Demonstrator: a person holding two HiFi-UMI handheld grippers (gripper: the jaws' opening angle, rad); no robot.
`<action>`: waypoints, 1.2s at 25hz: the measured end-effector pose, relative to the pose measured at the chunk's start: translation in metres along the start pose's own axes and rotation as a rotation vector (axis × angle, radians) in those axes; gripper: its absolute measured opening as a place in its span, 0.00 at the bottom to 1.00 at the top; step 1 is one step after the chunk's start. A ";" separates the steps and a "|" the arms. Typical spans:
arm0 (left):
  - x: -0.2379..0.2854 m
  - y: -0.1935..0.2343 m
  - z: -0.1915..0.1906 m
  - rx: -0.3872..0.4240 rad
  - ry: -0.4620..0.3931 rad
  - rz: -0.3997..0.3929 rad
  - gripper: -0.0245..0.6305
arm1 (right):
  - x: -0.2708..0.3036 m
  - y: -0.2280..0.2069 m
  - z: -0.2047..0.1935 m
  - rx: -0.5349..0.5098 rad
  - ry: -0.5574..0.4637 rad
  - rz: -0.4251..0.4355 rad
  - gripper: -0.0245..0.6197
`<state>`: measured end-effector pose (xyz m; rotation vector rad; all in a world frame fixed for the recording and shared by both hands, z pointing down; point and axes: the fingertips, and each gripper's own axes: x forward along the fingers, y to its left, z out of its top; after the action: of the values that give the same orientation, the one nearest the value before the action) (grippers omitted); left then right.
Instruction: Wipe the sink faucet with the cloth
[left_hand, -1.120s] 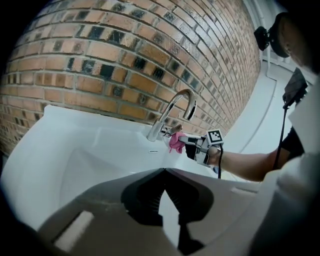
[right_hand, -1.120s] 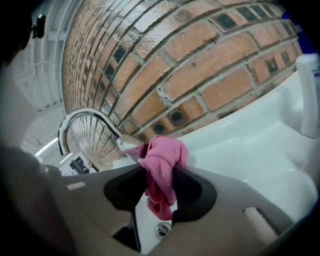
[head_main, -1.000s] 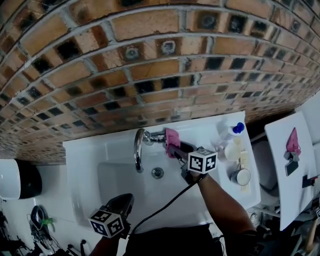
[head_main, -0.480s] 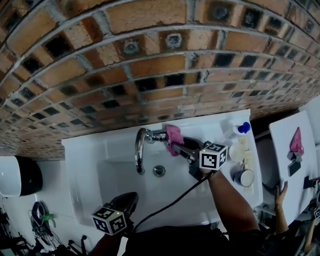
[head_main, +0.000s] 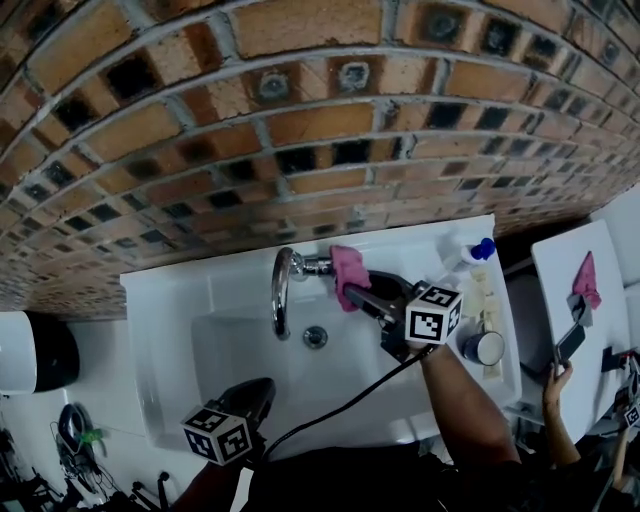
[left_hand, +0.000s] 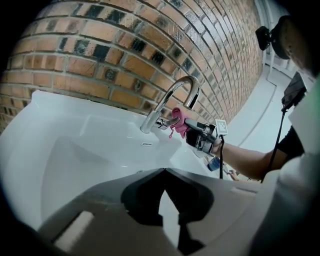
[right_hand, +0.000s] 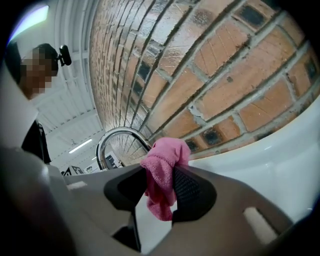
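Wiping under way | my right claw (head_main: 352, 291) grips cloth (head_main: 348, 270) against faucet (head_main: 281, 292) base | left claw (head_main: 256, 392) clenched empty, well before faucet | next, I think: rub along its curve

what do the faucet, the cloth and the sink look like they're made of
Faucet: most likely metal with a polished, chrome-like finish; bright mirror-like reflections run along the curved spout.
Cloth: pink textile, perhaps microfibre; it shows a fine nubby weave and soft folds.
Sink: glossy white, ceramic or a similar moulded material; it is smooth with soft highlights, and the look doesn't settle which.
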<state>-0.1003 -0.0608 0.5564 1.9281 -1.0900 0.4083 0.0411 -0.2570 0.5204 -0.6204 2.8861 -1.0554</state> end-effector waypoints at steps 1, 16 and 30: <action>0.000 -0.001 0.000 0.002 -0.002 -0.004 0.05 | -0.001 0.004 0.002 -0.020 0.000 -0.005 0.27; -0.008 -0.001 -0.006 0.025 -0.010 -0.039 0.05 | -0.005 0.077 0.005 -0.136 -0.115 -0.090 0.27; -0.022 0.016 -0.010 0.007 -0.002 -0.002 0.05 | 0.050 0.014 -0.025 0.239 -0.287 -0.201 0.27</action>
<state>-0.1250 -0.0446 0.5567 1.9357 -1.0885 0.4095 -0.0137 -0.2498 0.5373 -0.9699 2.4483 -1.1971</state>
